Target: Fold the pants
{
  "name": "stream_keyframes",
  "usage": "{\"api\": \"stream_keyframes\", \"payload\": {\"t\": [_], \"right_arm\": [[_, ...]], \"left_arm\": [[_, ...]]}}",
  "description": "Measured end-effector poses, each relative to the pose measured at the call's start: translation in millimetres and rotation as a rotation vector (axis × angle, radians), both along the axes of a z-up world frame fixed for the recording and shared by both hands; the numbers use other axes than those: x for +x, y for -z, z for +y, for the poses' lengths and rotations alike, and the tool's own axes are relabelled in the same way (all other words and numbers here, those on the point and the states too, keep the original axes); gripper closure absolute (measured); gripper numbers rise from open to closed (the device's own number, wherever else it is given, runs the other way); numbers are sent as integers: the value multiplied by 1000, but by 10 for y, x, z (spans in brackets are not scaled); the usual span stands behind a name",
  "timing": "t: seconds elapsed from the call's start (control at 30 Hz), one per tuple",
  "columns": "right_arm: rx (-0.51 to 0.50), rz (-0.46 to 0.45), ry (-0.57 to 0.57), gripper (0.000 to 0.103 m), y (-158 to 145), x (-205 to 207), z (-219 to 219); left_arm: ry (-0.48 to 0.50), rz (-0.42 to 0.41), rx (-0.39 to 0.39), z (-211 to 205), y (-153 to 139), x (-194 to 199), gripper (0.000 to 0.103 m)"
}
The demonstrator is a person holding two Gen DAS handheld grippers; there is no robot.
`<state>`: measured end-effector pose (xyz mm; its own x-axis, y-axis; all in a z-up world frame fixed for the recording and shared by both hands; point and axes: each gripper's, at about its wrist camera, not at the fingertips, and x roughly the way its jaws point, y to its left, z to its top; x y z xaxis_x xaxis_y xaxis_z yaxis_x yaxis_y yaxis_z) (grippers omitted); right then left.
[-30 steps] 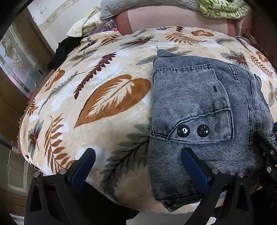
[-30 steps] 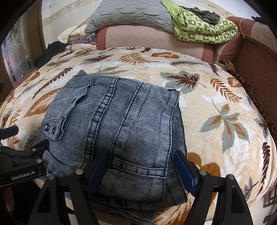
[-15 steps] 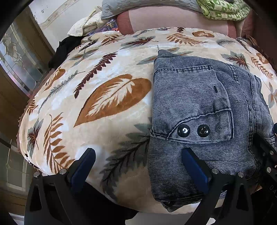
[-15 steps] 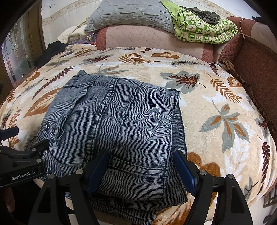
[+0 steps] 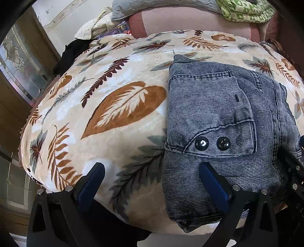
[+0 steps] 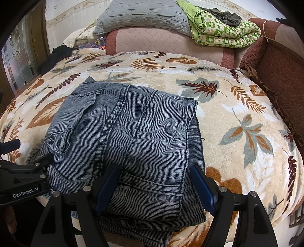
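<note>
Grey-blue denim pants [image 6: 133, 136] lie folded into a thick rectangle near the front edge of the bed, pocket with two dark snaps [image 5: 212, 142] on the left side. My left gripper [image 5: 152, 182] is open, its right finger over the pants' front left part, its left finger over bare blanket. My right gripper [image 6: 155, 182] is open, its fingers straddling the front right part of the folded pants [image 5: 218, 117]. Neither holds cloth. The left gripper's body also shows in the right wrist view [image 6: 24, 178].
The bed carries a cream blanket with leaf prints [image 6: 237, 117]. A pink headboard cushion [image 6: 161, 43], a grey pillow [image 6: 142, 17] and a green patterned quilt [image 6: 224, 30] are at the back. A brown upholstered side [image 6: 281, 62] runs along the right. Dark clothing [image 5: 72, 55] lies far left.
</note>
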<state>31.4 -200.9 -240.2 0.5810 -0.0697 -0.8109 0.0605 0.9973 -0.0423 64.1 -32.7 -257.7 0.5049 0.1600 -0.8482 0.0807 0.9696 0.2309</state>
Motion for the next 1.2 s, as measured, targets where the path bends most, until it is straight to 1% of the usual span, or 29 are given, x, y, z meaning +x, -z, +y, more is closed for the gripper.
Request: {"api": "stream_keyframes", "payload": {"t": [1.2], "right_arm": [[-2, 0, 2, 22, 10, -3, 8]], "left_arm": [[-3, 6, 2, -3, -1, 10, 3]]}}
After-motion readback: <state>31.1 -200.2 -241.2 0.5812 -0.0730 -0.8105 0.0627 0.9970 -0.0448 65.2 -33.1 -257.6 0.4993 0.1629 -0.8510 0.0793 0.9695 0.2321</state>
